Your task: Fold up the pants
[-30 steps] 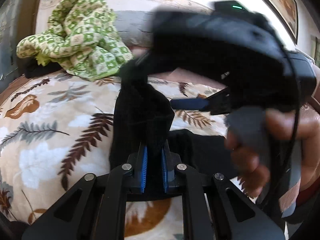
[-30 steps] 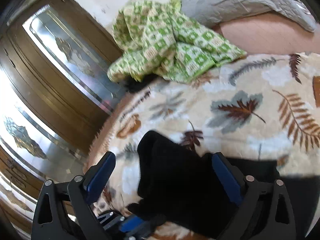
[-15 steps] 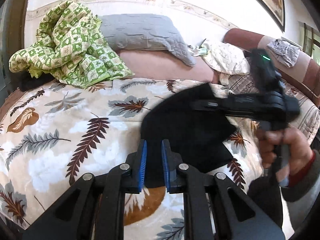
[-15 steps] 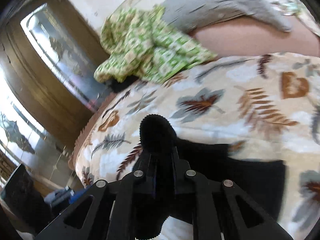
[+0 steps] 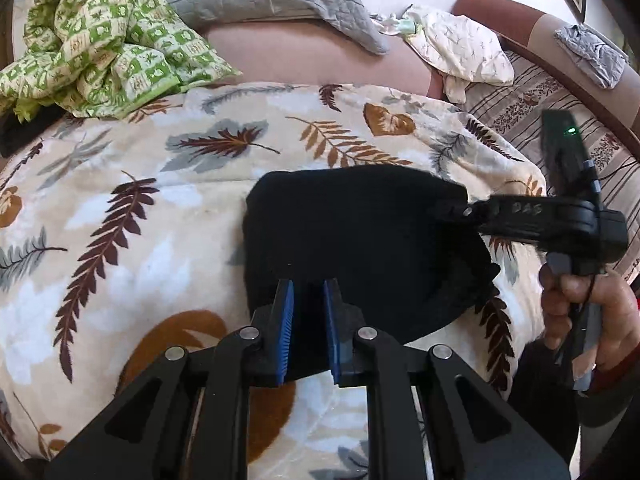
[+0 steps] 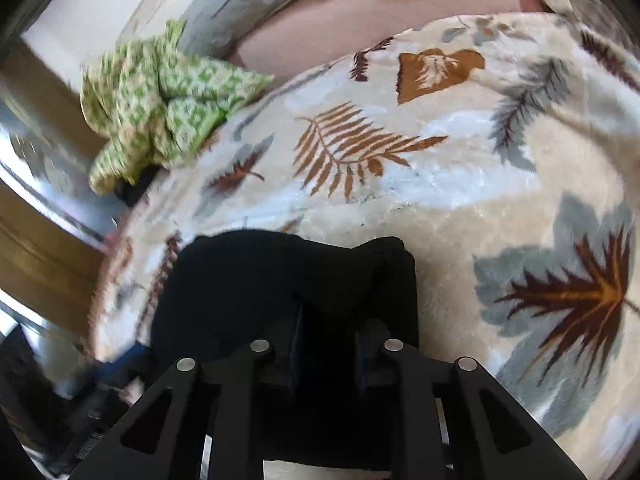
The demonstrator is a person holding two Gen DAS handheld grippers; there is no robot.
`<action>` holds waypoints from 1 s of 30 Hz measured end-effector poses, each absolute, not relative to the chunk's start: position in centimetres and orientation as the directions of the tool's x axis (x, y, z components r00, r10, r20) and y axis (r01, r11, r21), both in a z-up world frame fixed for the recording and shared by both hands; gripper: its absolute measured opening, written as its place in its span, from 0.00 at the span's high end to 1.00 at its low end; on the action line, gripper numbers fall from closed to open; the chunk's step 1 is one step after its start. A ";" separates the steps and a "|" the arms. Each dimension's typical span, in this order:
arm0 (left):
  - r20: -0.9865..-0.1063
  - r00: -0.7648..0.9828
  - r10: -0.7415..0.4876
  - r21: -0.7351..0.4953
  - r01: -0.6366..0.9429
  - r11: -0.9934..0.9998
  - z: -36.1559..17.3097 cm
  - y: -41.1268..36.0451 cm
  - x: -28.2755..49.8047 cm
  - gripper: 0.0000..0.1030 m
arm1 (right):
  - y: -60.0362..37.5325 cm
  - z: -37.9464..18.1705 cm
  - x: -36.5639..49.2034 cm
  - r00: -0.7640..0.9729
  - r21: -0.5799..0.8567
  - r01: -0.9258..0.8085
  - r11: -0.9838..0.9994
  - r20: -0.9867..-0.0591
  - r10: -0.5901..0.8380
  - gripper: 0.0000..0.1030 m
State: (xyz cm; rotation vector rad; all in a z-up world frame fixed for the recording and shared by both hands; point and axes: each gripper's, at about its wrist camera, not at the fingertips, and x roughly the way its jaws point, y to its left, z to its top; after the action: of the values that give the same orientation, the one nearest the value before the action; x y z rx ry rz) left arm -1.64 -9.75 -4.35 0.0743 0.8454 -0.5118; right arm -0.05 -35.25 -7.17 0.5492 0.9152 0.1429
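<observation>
Jaws of two grippers (left (image 5: 308,328), right (image 6: 326,354)) grip one black pants (image 5: 360,240).

Both hand-held grippers angled downward, side by side.
Left hand-held gripper (image 5: 308,326) clamped nearly closed on black cloth; right hand-held gripper (image 6: 327,354) (jaws opening) has cloth between them, gripped by a hand (image 5: 584,312).

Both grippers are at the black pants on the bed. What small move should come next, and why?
Probably let go and draw both grippers back. The pants already lie folded on the blanket; the right gripper is opening, while the left gripper grips the near edge.
</observation>
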 end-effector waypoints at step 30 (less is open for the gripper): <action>-0.763 0.576 -0.294 -0.057 0.393 0.918 -5.5 -14.7 5.1 0.55 | -32.2 -5.9 2.2 0.620 0.299 -0.001 0.954 -0.749 0.236 0.61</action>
State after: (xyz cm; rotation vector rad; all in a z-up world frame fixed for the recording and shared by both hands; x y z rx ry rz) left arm 5.06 -14.67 -5.54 0.1228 0.8685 -0.4032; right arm 2.19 -32.22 -5.88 0.2826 0.8953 0.1383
